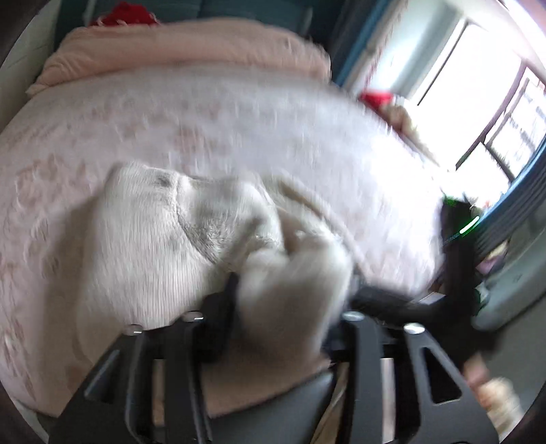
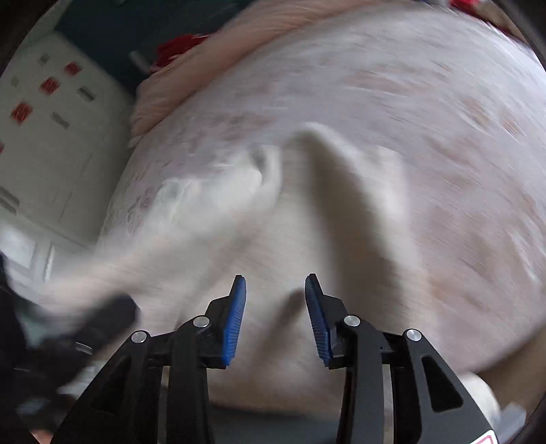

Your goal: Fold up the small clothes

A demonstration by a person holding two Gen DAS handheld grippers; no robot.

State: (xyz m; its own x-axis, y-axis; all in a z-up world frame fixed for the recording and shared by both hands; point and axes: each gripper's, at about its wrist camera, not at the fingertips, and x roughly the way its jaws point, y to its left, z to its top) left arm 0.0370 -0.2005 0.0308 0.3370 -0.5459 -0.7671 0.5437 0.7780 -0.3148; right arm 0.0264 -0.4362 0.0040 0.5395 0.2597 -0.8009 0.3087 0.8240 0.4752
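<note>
A small cream knitted garment point(image 1: 150, 235) lies bunched on the pink patterned bed sheet point(image 1: 239, 129). My left gripper point(image 1: 290, 293) is shut on a thick fold of this garment, which fills the gap between its fingers and hides the pads. In the right wrist view the same garment point(image 2: 307, 218) stretches from the bed toward the lower left, blurred by motion. My right gripper point(image 2: 275, 307) is open and empty just above the garment, its blue pads point(image 2: 235, 317) well apart. The other gripper shows as a dark blur at the right edge of the left wrist view point(image 1: 457, 259).
A folded pink blanket point(image 1: 191, 47) lies at the head of the bed, with something red point(image 1: 126, 15) behind it. A bright window point(image 1: 477, 85) is at the right. A white cabinet with red marks point(image 2: 51, 136) stands left of the bed.
</note>
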